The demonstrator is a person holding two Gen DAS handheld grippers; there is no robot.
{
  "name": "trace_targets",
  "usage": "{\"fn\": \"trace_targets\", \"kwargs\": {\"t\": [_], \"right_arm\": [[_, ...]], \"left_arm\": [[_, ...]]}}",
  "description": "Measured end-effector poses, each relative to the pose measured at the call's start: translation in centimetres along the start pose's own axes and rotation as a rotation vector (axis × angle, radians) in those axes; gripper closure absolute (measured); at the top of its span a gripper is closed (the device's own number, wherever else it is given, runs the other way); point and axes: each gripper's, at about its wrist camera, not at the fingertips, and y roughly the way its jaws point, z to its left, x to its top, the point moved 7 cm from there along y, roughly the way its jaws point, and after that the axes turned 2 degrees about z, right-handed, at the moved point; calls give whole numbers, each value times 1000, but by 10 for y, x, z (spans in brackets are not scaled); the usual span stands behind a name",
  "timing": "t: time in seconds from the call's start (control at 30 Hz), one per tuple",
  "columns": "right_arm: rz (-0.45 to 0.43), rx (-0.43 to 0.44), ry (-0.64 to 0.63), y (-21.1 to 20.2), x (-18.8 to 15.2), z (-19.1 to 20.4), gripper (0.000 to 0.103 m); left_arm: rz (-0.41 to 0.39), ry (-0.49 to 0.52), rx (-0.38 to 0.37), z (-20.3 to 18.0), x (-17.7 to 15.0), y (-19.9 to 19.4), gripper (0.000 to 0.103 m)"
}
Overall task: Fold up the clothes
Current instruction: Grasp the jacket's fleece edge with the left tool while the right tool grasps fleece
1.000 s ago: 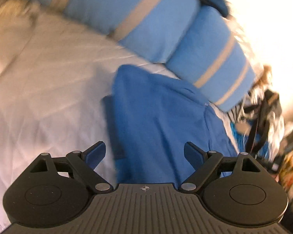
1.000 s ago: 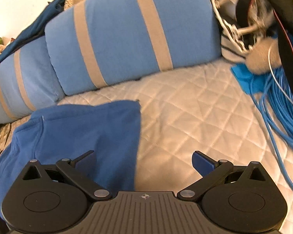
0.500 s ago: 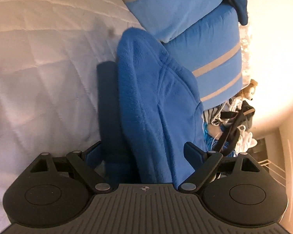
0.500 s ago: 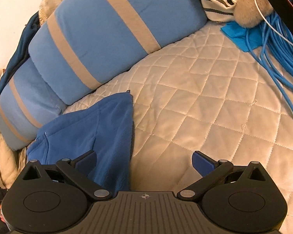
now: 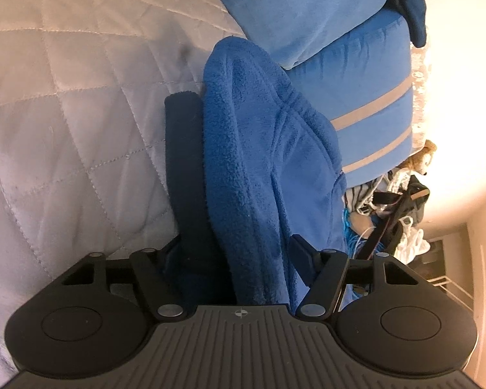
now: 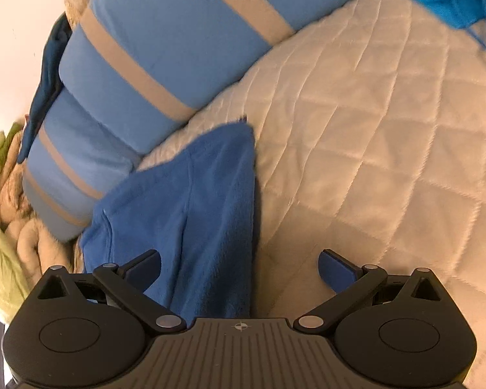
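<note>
Quilted cream bedspread (image 6: 372, 129) covers basically the whole surface here, diamond stitching all over, and it looks greyer in the left wrist view. Up against the pale wall there are two light blue pillows (image 6: 165, 42) with tan stripes, stacked end to end, with a dark navy cloth (image 5: 410, 3) draped behind them. Off to one side it's pretty messy: a tangle of blue cable (image 5: 351, 227), some black straps, one stuffed toy (image 5: 419, 162), plus a beige and a green blanket bunched by the pillows.

One garment to fold, a blue fleece (image 5: 249, 162), lying on the bedspread right below the pillows, with its edge bunched up into a ridge.

Two grippers. The left gripper (image 5: 239, 253) has that ridge of fleece between its fingers and the jaws are closing on it. The right gripper (image 6: 239, 267) is spread wide; the fleece's edge runs up between its fingers, with the right finger over bare quilt.
</note>
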Motion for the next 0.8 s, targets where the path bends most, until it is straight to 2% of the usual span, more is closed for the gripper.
{"fn": "trace_targets", "kwargs": {"t": [0.03,0.1,0.2,0.27,0.37,0.6,0.63,0.67,0.7,0.73,0.8], "right_arm": [[-1,18,15,1,1,0,0],[32,111,46,5,-1,3,0],[157,238,54,15,-16,11,7],[210,246,14,21,-27,17,7],[206,237,-16,27,-30,23,3],[220,229,-51,52,-29,43,6],[214,218,-55,55,-29,44,13],[205,197,-52,57,-29,44,20],[193,160,-40,57,-29,40,43],[182,134,-23,57,-29,37,48],[164,115,-16,55,-30,38,53]], "left_arm": [[-1,1,0,0,0,1,38],[-3,4,-4,0,0,0,37],[-9,10,-16,2,0,-1,37],[-10,3,-22,2,1,0,37],[-5,-6,-21,2,3,3,37],[-14,-13,5,0,2,7,40],[-16,-16,18,0,2,8,43],[-16,-24,36,1,2,8,52],[-16,-31,53,2,1,8,56],[-15,-37,64,2,0,8,58],[-8,-36,87,-1,-2,9,68]]}}
